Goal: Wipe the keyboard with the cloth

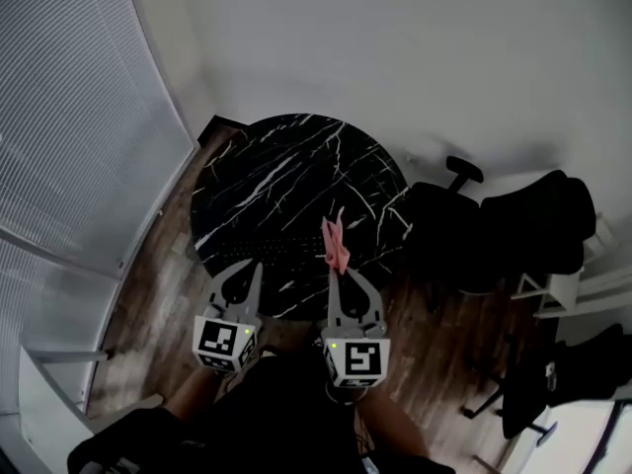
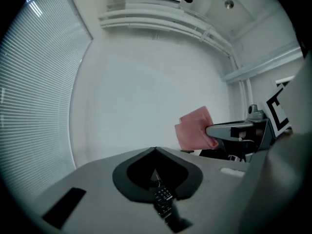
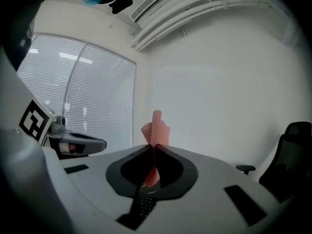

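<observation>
A black keyboard (image 1: 265, 250) lies along the near part of a round black marble table (image 1: 296, 171). My right gripper (image 1: 339, 271) is shut on a pink cloth (image 1: 336, 242), which stands up past the jaw tips, just right of the keyboard and above the table's near edge. The right gripper view shows the cloth (image 3: 155, 130) pinched between the closed jaws, with keyboard keys (image 3: 144, 204) below. My left gripper (image 1: 257, 265) hovers over the keyboard's near edge, shut on nothing. In the left gripper view its tips (image 2: 156, 150) meet, the keys (image 2: 163, 199) show beneath, and the cloth (image 2: 195, 129) appears at the right.
Black office chairs (image 1: 523, 230) stand close to the table's right side, and another dark chair (image 1: 548, 383) is at the lower right. Window blinds (image 1: 69, 146) run along the left. A white wall lies beyond the table, and a wooden floor (image 1: 434, 334) surrounds it.
</observation>
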Available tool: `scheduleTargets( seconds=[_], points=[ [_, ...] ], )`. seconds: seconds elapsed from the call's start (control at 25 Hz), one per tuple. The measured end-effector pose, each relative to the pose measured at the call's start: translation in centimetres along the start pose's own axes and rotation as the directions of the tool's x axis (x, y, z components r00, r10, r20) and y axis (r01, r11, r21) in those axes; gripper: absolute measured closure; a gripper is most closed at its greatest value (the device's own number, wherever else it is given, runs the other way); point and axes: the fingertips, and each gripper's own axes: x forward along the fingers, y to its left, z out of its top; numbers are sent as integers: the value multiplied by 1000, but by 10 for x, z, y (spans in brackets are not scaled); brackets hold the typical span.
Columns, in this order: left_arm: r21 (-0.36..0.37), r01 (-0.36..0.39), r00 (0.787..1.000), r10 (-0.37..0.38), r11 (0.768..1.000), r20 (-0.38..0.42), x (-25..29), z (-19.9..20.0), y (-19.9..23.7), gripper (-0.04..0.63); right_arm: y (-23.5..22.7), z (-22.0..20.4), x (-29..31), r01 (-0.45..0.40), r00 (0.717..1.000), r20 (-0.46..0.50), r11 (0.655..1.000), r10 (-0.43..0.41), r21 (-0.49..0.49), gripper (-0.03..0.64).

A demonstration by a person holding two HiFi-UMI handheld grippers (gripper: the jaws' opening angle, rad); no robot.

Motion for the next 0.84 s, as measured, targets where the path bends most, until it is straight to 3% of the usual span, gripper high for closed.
scheduleTargets(
  seconds=[0.84],
  points=[
    [42,63,998,-64,997,5,-4,16,-6,598,-3,11,-3,62,998,20,998,-62,-2,611]
  ],
)
